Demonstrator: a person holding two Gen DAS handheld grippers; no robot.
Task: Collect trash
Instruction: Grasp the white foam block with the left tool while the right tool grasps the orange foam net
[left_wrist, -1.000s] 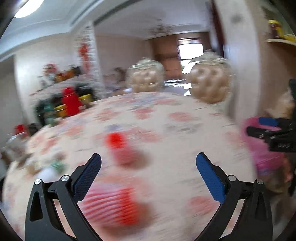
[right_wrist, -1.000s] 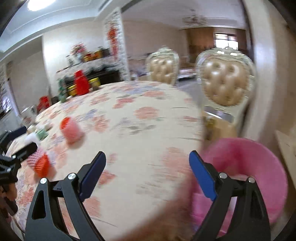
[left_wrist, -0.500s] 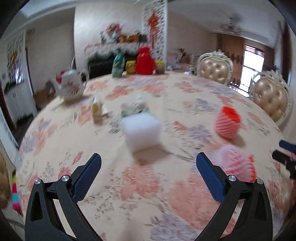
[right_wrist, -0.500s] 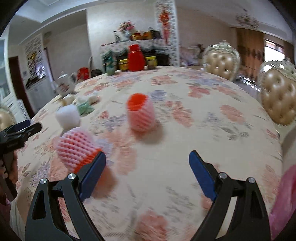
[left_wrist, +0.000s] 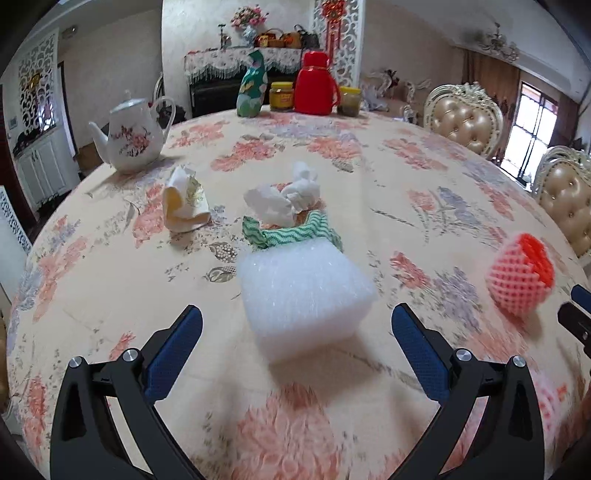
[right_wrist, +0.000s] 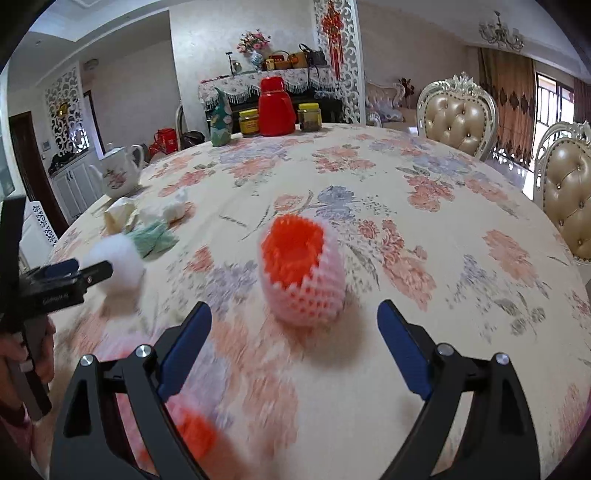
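L gripper (left_wrist: 297, 343) held wide w/ foam block (left_wrist: 303, 291) at 12 o'clock, R gripper (right_wrist: 293, 345) wide on fruit net (right_wrist: 301, 273), likely for grabbing.

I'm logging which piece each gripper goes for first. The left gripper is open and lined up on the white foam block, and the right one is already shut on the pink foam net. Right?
Not quite. In the right wrist view the right gripper is open too, and the pink foam net stands free on the table ahead of it. The left gripper is indeed open, lined up on the white foam block.
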